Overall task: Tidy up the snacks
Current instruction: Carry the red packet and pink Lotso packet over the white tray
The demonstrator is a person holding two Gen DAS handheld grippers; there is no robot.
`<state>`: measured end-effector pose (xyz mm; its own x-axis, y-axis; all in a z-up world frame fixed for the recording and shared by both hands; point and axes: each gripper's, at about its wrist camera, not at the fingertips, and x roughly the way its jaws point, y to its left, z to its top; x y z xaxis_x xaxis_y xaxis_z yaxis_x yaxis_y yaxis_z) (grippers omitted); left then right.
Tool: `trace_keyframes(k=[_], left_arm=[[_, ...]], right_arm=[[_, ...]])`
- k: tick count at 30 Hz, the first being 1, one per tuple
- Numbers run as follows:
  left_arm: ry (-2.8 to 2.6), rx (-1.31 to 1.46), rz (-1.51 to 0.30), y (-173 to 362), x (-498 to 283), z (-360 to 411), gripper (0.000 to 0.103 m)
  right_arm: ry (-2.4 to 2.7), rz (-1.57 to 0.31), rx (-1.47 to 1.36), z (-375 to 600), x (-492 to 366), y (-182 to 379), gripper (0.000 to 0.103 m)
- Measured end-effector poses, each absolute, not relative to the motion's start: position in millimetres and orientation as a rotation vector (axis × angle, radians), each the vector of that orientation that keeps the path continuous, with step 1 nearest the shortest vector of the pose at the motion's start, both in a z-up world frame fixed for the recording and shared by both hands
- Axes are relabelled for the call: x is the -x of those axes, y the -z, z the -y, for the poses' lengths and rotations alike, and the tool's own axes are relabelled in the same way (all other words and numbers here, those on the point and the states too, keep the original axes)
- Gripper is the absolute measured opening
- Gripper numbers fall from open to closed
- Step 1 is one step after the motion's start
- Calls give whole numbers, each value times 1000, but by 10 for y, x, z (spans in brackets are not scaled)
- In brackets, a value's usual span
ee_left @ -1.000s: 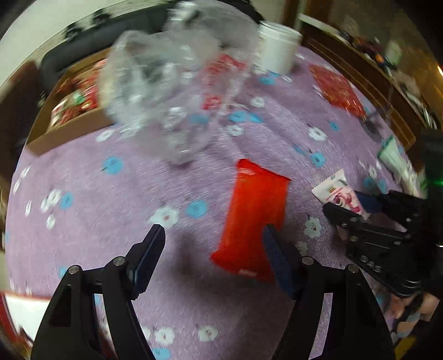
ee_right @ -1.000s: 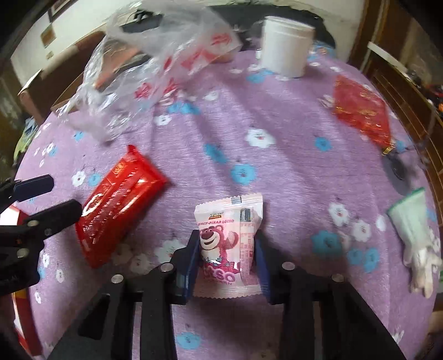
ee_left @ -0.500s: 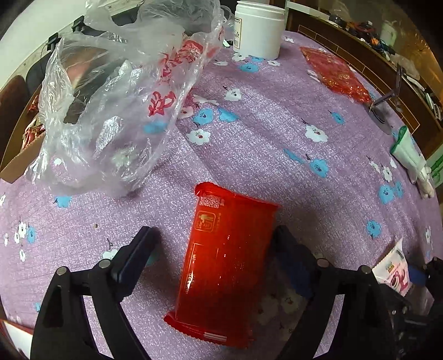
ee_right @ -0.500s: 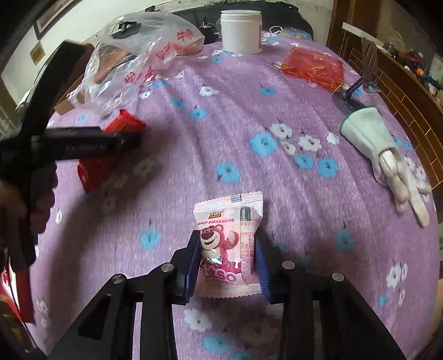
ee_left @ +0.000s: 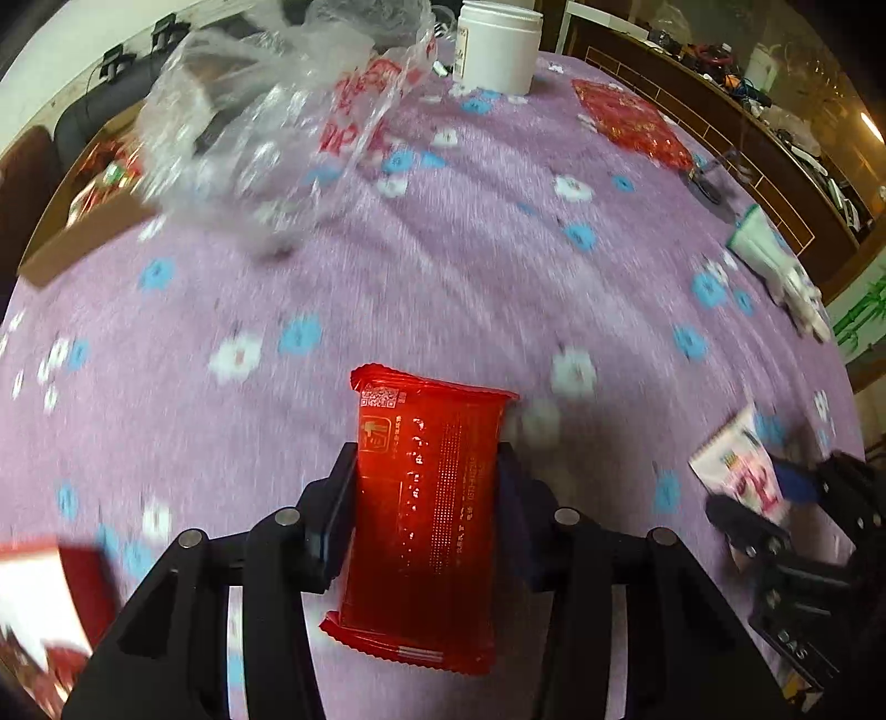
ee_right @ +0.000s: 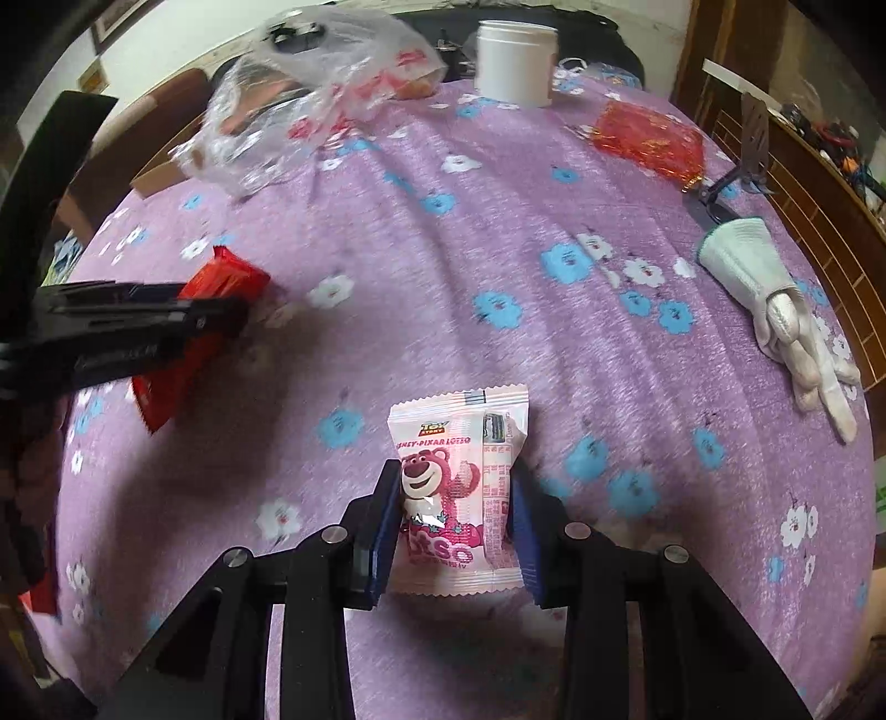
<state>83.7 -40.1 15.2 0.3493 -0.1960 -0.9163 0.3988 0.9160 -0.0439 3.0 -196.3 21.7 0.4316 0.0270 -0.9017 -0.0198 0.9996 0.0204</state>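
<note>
A red snack packet (ee_left: 432,554) lies lengthwise between the pads of my left gripper (ee_left: 426,459). Its jaws are closing and both pads press the packet's long sides, just above the purple flowered tablecloth (ee_left: 443,266). In the right wrist view the same red packet (ee_right: 227,277) sticks out past the left gripper (ee_right: 210,321) at the left. My right gripper (ee_right: 454,476) is shut on a pink bear snack packet (ee_right: 443,437), held upright over the cloth. That pink packet (ee_left: 736,471) shows at the right edge of the left wrist view.
A crumpled clear plastic bag (ee_left: 277,127) lies at the back left beside an open cardboard box (ee_left: 72,221) of snacks. A white jar (ee_left: 495,47) stands at the far edge. A red foil bag (ee_right: 648,138), a phone stand (ee_right: 742,166) and a white glove (ee_right: 775,310) lie to the right.
My left gripper went from wide open around the red packet to closed on its sides. The right gripper kept its grip on the pink packet while moving across the table.
</note>
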Motion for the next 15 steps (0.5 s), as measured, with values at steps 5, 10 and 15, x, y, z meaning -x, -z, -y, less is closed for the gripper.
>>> trace_keyframes(k=[5,10,15], left_arm=[[347,-188,-1175,-161,-485,231,44],[289,-199,-1171,-163,-197,73,44],[263,-135,-1193,-177,-28,-198,44]], right_arm=[[-98,-1125,22,1742,76,-206,38],[-184,-1126,65,1439,138,-201,38],[-232,-1134,73,1240,92,-194,37]])
